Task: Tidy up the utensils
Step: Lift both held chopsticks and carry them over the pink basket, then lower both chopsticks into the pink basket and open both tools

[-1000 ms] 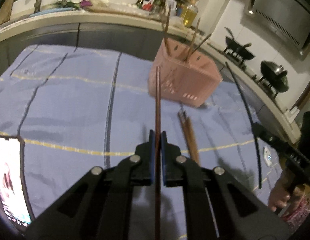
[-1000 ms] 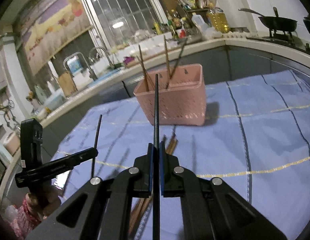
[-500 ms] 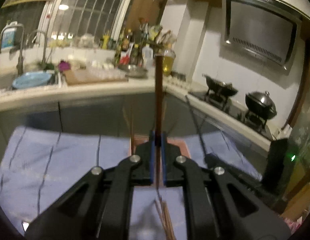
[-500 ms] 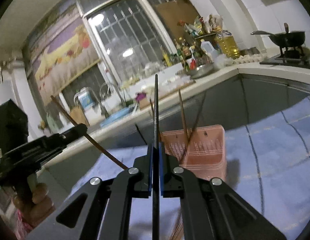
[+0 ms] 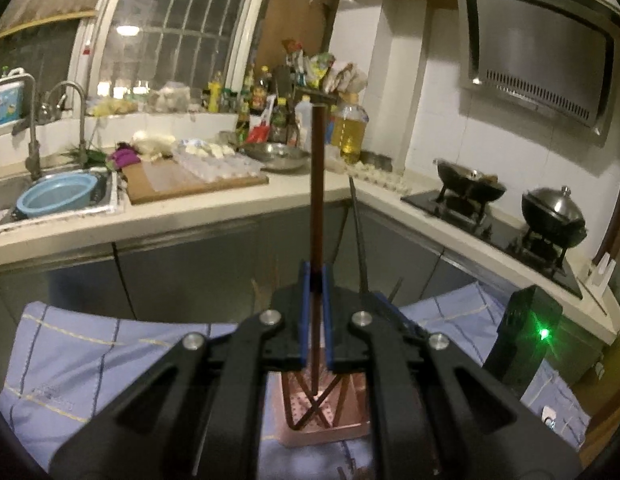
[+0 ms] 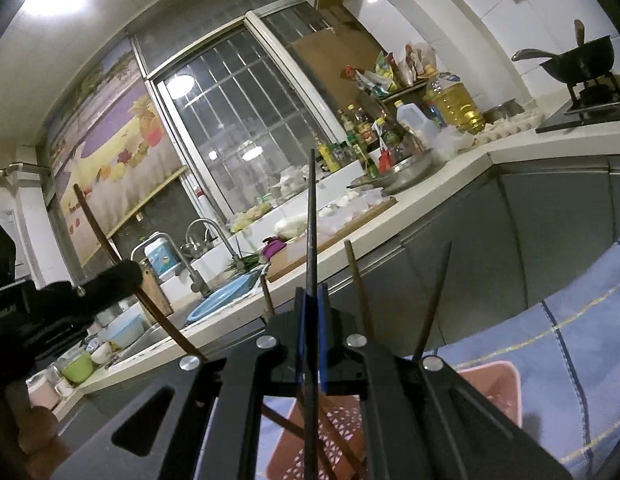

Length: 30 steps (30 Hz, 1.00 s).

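Already several chopsticks (image 5: 310,408) were seen standing crossed in the pink basket (image 5: 330,432), which sat on the blue cloth (image 5: 90,360) over the counter, so part of the sorting was judged done. At the left, the left tongs (image 5: 315,320) were closed on a brown chopstick (image 5: 317,192), held nearly upright with its lower tip down inside the basket; it had not yet been let go. Further right, the right tongs (image 6: 309,332) were closed on a dark chopstick (image 6: 311,220), likewise held steeply above the basket (image 6: 490,392), with its lower end apparently over the opening, though whether it reached the bottom could not be told. Two releases were therefore judged to be left for this pair. A few more sticks (image 5: 350,474) were glimpsed on the cloth at the bottom edge of the left view, so further pickups were probably still needed.
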Each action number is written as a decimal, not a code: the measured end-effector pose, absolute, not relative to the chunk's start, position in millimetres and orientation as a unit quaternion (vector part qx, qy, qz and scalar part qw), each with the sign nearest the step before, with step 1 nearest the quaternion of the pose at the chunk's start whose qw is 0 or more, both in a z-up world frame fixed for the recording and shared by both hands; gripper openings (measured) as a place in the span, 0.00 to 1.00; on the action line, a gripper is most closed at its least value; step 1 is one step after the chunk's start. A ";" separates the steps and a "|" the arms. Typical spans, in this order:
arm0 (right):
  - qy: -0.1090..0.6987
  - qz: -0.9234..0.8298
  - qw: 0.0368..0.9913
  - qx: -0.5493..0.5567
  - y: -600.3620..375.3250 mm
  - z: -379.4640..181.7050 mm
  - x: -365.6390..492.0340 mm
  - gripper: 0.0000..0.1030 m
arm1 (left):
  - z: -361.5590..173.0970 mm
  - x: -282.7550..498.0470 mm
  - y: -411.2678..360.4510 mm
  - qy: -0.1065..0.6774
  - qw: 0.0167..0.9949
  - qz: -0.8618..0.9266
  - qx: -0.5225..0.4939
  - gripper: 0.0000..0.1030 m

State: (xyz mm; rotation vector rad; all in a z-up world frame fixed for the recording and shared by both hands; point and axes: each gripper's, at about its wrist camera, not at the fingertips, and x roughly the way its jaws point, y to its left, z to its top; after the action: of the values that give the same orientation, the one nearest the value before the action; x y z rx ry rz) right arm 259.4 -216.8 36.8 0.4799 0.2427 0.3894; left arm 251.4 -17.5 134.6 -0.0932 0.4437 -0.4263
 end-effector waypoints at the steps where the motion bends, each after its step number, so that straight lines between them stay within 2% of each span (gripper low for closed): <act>1: 0.120 0.191 0.947 0.230 -214.9 34.8 260.3 0.06 | 129.8 253.1 -18.1 0.222 0.951 -0.210 -0.043 0.05; 11: 0.127 0.196 0.952 0.198 -201.9 21.1 256.6 0.06 | 91.3 267.5 -29.3 0.280 0.936 -0.211 -0.021 0.07; 13: 0.124 0.200 0.953 0.191 -202.2 24.1 253.6 0.06 | 91.6 271.1 -24.2 0.286 0.936 -0.203 -0.031 0.25; 14: 0.121 0.204 0.954 0.186 -201.9 26.0 250.2 0.06 | 93.1 271.3 -21.1 0.285 0.937 -0.200 -0.038 0.29; 20: 0.111 0.226 0.954 0.166 -201.8 30.9 233.0 0.06 | 115.2 268.6 -9.9 0.265 0.936 -0.220 -0.070 0.36; 22: 0.104 0.233 0.955 0.149 -198.6 32.7 223.5 0.06 | 121.1 273.2 -13.6 0.269 0.933 -0.228 -0.074 0.58; 23: 0.101 0.237 0.956 0.139 -196.8 32.9 219.1 0.06 | 124.2 276.6 -16.3 0.271 0.930 -0.236 -0.076 0.61; 27: 0.086 0.248 0.961 0.092 -187.2 34.8 202.6 0.06 | 133.7 286.3 -30.4 0.263 0.928 -0.255 -0.061 0.60; 29: 0.078 0.252 0.962 0.074 -183.5 36.7 197.0 0.06 | 134.8 294.3 -38.1 0.270 0.924 -0.265 -0.054 0.34; 30: 0.076 0.250 0.963 0.069 -182.6 37.6 196.2 0.06 | 135.0 297.1 -40.5 0.273 0.922 -0.268 -0.051 0.12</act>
State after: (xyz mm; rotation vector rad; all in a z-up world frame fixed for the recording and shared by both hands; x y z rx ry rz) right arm 196.2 -182.6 37.6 0.1388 0.1533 0.5062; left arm 297.1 -40.5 135.0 -0.1042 0.5615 -0.5504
